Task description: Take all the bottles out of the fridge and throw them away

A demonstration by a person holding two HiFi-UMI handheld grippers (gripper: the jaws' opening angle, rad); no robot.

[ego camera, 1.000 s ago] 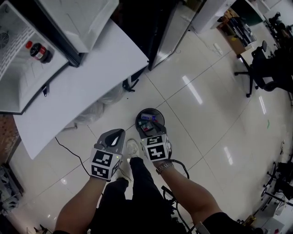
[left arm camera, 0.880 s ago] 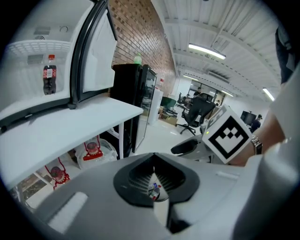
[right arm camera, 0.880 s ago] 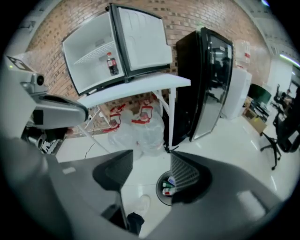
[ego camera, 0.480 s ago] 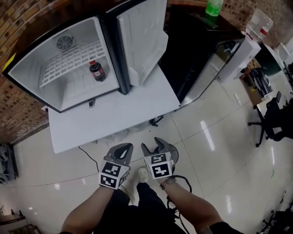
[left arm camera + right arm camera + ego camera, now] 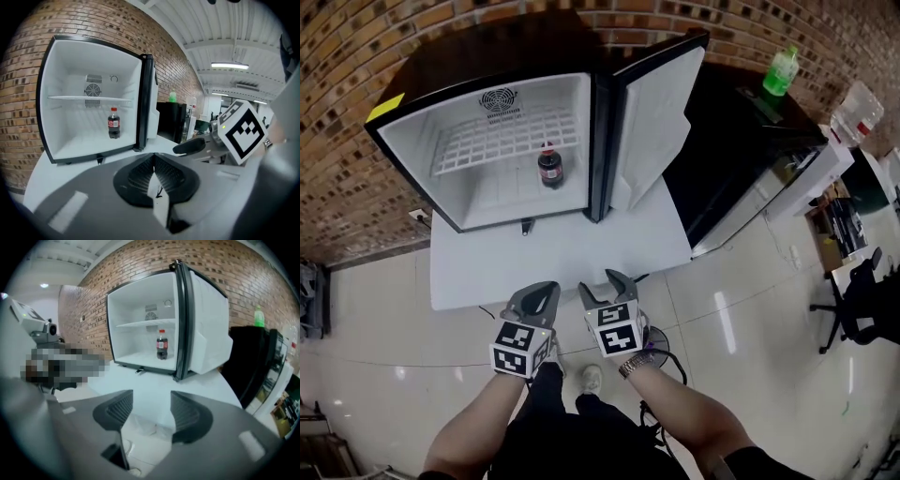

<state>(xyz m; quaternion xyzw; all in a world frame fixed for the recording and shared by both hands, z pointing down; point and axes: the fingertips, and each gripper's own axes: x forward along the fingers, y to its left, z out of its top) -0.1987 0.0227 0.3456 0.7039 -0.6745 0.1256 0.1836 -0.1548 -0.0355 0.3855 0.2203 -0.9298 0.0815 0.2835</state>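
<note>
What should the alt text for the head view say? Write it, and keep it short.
An open fridge on a white table holds one dark bottle under its wire shelf. In front of it, a person holds the left gripper shut and the right gripper open and empty. A green bottle stands on a black cabinet at the right.

A white table (image 5: 567,258) bears the open fridge (image 5: 487,52).
</note>
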